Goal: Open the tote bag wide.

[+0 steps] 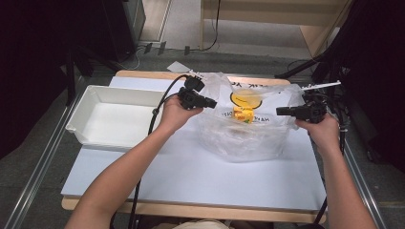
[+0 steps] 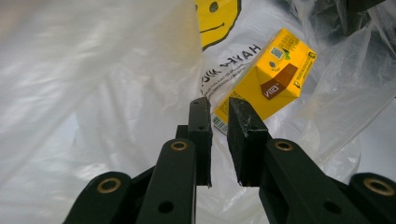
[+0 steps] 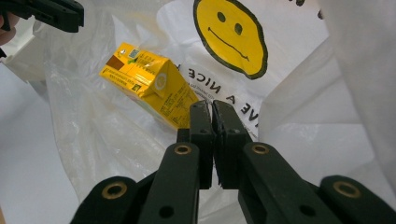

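White counter point(image 1: 191, 176) is carrying a plastic bag point(image 1: 243, 138) with a yellow carton point(image 1: 243, 114) inside; left gripper point(image 1: 212, 102) jaws sitting slightly apart beside it, right gripper point(image 1: 279, 111) jaws pinching its edge.

Clear bag point(image 1: 241, 138) with a yellow smiley and black lettering, yellow carton point(image 1: 243, 114), white tray point(image 1: 90, 102), black fingers point(image 2: 201, 135).

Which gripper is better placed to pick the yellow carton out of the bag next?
Left, probably. The left gripper has a small gap between its jaws, and the yellow carton sits just beyond its tips. The right gripper is shut, apparently pinching the plastic bag, so it looks occupied holding it.
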A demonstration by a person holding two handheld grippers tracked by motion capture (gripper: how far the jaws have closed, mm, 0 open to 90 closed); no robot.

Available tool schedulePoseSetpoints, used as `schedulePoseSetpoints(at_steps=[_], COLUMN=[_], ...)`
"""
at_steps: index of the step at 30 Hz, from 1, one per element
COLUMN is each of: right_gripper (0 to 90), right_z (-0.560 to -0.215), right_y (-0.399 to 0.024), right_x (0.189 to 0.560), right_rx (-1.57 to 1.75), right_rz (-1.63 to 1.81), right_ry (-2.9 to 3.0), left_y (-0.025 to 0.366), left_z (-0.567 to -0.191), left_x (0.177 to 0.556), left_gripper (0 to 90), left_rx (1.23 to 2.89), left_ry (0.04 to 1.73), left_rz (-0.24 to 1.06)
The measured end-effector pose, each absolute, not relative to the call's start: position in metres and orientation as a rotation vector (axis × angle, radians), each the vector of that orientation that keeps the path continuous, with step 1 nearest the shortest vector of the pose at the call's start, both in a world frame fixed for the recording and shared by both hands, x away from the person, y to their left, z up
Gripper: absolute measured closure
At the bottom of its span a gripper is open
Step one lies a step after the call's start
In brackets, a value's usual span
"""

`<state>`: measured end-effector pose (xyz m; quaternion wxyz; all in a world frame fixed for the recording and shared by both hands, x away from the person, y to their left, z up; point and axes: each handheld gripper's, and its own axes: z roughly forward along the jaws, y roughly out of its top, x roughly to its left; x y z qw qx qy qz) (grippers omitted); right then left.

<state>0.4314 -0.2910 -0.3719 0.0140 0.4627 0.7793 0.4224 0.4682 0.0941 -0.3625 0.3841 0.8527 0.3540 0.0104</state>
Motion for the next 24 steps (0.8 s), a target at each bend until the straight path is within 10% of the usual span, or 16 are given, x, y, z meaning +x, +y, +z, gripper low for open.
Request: schedulePoseSetpoints(at_steps=[24], right_gripper=[87.9], right_z=[-0.413], right_y=[-0.286], right_x=[0.428], right_rx=[1.479], right_rz=[1.233], right_ry=[2.345], left_y=[0.109], left_z=[-0.416], left_x=[0.481], left_gripper=[78.6], left_rx=[2.176], left_ry=[1.078], left_rz=[0.051])
